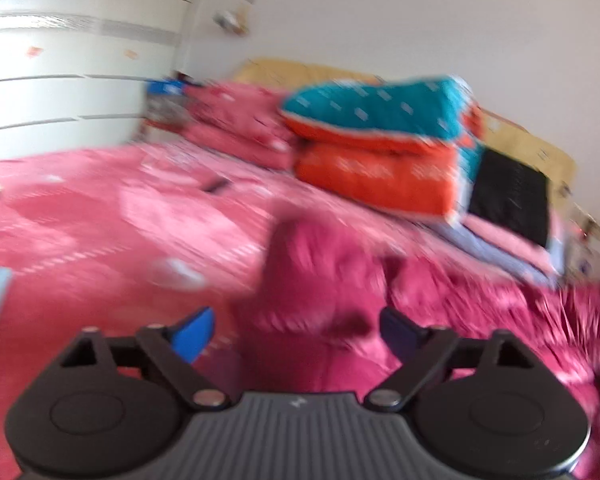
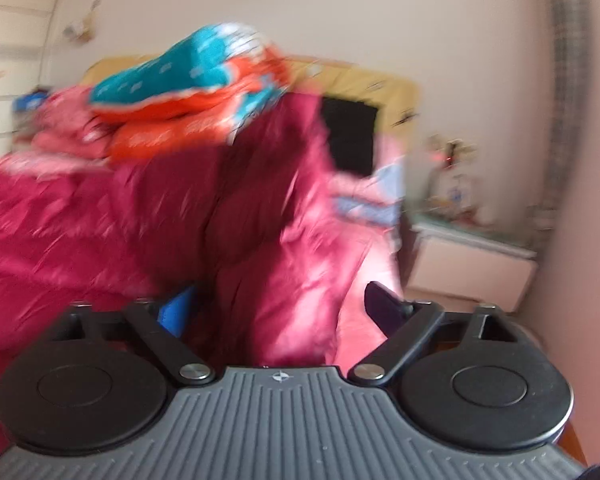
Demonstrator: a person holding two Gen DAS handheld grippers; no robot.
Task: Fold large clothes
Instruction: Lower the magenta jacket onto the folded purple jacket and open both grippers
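Both tongs, left gripper (image 1: 296, 330) and right gripper (image 2: 278, 306), gape wide, gripping nothing. The puffy magenta quilted coat (image 2: 228, 216) lies rumpled on the pink bedspread (image 1: 100, 220), so folding's barely underway. Teal-and-orange folded quilt (image 1: 380, 140) sits behind.

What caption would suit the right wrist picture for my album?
Right claw open over a crumpled magenta garment on the bed, folded teal-and-orange quilt behind.

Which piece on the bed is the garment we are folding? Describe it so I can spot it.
Start at the bed's pink patterned cover and the folded teal and orange quilt at its head. Nearer the cameras lies the dark magenta shiny padded garment, bunched in front of the tongs. It is darker, glossier and unpatterned.
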